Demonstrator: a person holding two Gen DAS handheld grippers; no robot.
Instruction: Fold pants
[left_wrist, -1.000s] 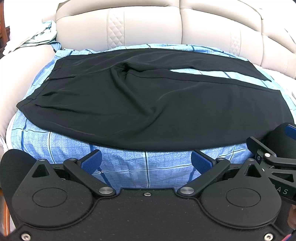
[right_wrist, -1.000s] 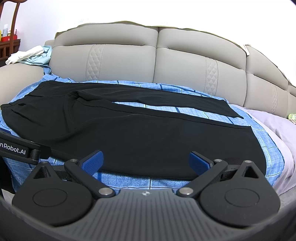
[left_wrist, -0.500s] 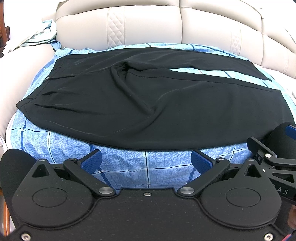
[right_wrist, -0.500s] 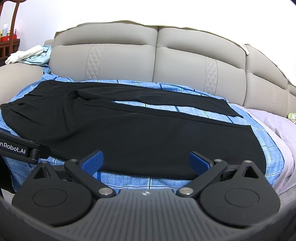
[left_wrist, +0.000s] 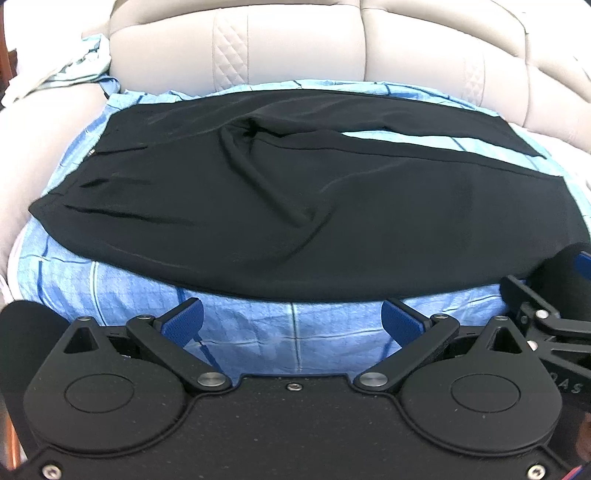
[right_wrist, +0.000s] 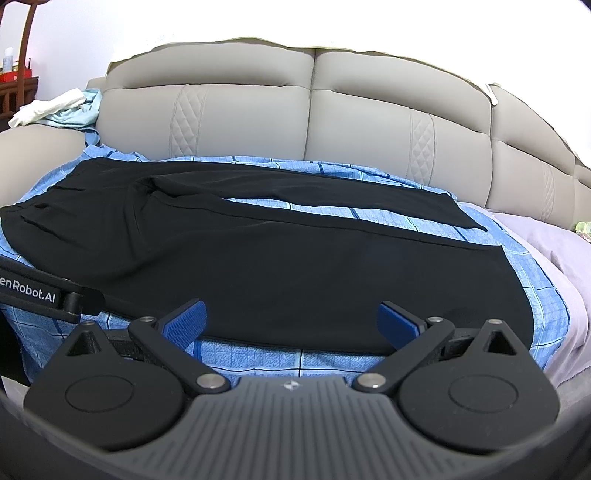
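Black pants lie spread flat on a blue checked sheet over a sofa seat, waistband to the left, both legs running right with a strip of sheet between them. My left gripper is open, its blue pads just short of the near leg's edge, holding nothing. My right gripper is open too, its fingertips hovering over the near hem edge of the pants, empty. The right gripper's body shows at the right of the left wrist view.
Beige padded sofa backrest rises behind the pants. Crumpled light clothes lie on the left armrest. A lilac cloth covers the seat to the right. Wooden furniture stands at far left.
Both grippers have edged slightly forward toward the pants' near edge; the pants have not moved and both jaws stay open.
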